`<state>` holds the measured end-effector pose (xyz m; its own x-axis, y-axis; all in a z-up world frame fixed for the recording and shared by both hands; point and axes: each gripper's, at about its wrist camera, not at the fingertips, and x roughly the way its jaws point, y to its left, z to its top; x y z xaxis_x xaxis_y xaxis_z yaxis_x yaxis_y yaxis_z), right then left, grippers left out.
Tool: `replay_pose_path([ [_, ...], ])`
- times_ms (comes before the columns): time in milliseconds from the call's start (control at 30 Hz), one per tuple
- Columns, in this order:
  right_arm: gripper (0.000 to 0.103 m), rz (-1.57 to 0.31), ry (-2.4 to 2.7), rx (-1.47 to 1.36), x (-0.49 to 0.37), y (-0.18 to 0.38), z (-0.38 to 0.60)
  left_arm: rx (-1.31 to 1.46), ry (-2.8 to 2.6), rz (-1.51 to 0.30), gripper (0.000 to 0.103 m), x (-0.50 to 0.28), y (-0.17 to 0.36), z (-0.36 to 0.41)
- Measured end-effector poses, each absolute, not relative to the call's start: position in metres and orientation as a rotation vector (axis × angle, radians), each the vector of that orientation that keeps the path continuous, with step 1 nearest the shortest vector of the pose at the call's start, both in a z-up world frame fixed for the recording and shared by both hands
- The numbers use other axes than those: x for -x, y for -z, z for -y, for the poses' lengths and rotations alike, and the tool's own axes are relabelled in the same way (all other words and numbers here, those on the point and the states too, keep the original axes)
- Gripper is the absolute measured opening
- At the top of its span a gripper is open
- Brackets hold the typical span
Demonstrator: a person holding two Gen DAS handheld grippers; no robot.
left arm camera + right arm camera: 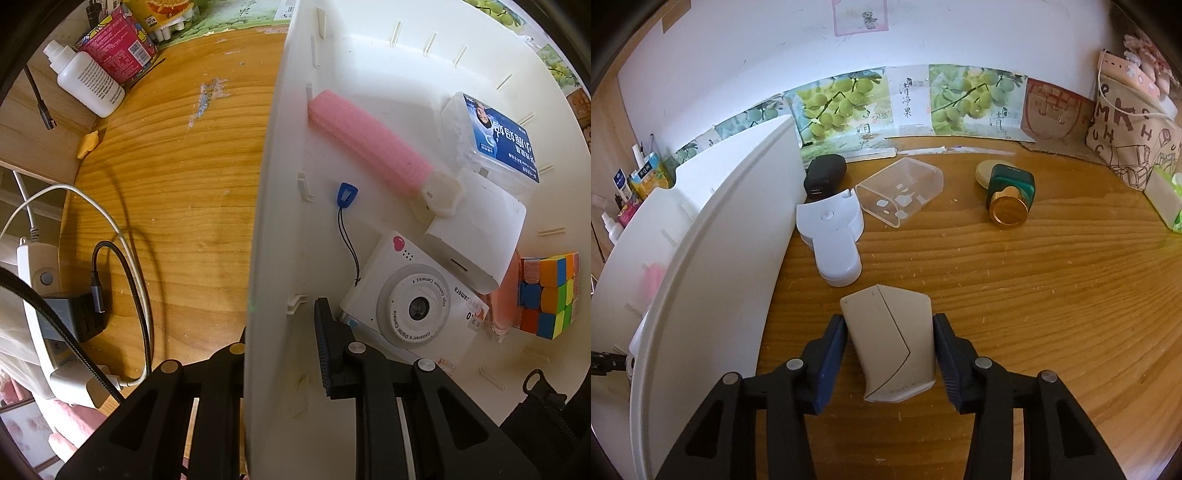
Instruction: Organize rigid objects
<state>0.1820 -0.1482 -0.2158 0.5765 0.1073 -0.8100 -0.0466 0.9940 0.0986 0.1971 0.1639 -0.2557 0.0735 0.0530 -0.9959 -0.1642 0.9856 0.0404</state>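
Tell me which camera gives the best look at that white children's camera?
The left wrist view. The children's digital camera lies face-up in the white bin, lens and lettering readable, beside the left gripper clamped on the bin's wall. The right wrist view shows only a white sliver at the bin's edge, possibly the camera.

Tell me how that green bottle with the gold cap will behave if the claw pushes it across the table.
The green bottle lies on its side, so its round gold cap may make it pivot or roll in an arc rather than slide straight. Its squarish body probably resists a full roll. It looks like glass, so likely heavy for its size and fragile if knocked off the table.
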Motion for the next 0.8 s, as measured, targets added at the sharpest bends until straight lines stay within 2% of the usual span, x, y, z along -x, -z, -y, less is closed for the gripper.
replay_pose_path([
  [400,0.046,-0.902,-0.082,-0.092,-0.165,0.194,0.151,0.085,-0.159,-1.474,0.02,-0.193,0.25,-0.164],
  [800,0.046,-0.676,-0.12,-0.165,-0.128,0.134,0.155,0.074,-0.152,-1.459,0.02,-0.189,0.239,-0.162],
])
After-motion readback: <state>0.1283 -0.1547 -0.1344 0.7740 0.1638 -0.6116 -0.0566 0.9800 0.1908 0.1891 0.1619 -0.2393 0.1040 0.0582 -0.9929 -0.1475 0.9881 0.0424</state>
